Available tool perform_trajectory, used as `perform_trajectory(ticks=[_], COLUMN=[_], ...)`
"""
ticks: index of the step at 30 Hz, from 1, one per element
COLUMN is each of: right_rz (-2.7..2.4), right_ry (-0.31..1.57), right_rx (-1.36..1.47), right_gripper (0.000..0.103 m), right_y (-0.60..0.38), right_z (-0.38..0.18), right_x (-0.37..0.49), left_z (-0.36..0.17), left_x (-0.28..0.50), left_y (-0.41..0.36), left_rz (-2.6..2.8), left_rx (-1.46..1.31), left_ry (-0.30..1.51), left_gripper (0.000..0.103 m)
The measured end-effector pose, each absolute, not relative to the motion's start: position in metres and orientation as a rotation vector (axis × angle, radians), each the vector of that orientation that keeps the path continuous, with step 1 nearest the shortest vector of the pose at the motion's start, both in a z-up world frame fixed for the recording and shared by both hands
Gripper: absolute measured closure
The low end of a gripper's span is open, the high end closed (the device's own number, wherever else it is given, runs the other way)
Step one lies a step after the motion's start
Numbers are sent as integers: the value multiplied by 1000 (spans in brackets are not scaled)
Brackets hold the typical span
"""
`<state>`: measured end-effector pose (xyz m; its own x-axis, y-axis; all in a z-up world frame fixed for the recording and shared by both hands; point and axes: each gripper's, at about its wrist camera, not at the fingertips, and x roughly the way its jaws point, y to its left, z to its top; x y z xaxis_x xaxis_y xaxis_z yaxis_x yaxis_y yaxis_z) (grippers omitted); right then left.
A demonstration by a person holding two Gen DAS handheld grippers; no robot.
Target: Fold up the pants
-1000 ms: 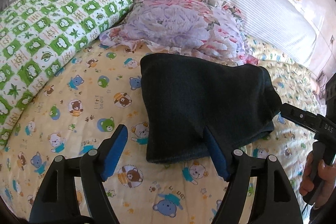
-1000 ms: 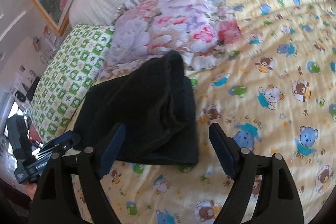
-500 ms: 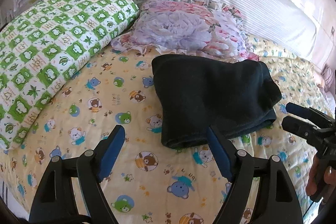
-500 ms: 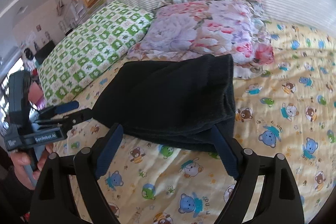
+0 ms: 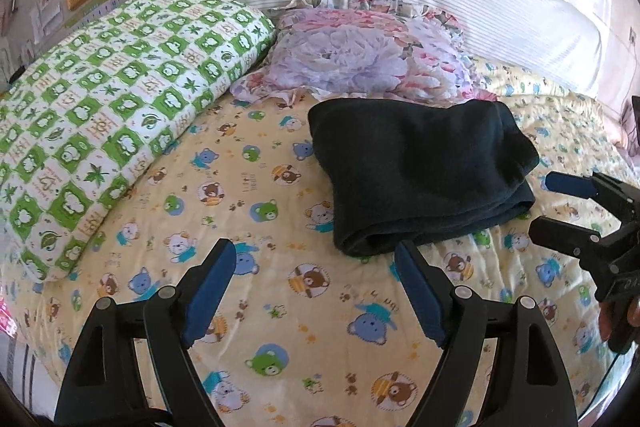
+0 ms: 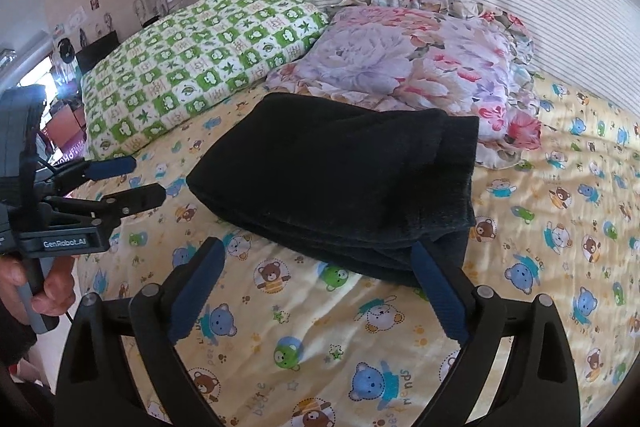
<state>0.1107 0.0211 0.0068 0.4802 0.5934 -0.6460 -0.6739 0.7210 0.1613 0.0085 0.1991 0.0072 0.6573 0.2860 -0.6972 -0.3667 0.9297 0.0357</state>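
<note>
Resting folded near the head of the bed (image 5: 280,307), just below the floral pillow (image 5: 360,63): dark pants (image 5: 416,175). Left claw (image 5: 316,283) and right claw (image 6: 316,283) both spread wide, empty, short of the bundle. Possible snag: loose top layers sliding apart if nudged.

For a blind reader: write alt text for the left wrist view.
Dark folded pants lie on a yellow bear-print bedspread, just beyond the open left gripper. Green checked pillow and floral pillow lie behind; the right gripper, open, enters at right.
</note>
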Motion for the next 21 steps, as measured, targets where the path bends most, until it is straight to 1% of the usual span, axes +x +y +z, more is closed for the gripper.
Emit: perform_trajectory(ticks=[9, 21], right_rz=[784, 807], right_ry=[739, 752], right_rx=[-176, -199], right_gripper=[7, 7], right_y=[27, 28], right_z=[1, -6], right_x=[109, 106], left_z=[7, -6], left_x=[2, 11], left_y=[207, 196], left_rz=[387, 355], left_rx=[-98, -64], left_ry=[767, 779], left_gripper=[18, 18])
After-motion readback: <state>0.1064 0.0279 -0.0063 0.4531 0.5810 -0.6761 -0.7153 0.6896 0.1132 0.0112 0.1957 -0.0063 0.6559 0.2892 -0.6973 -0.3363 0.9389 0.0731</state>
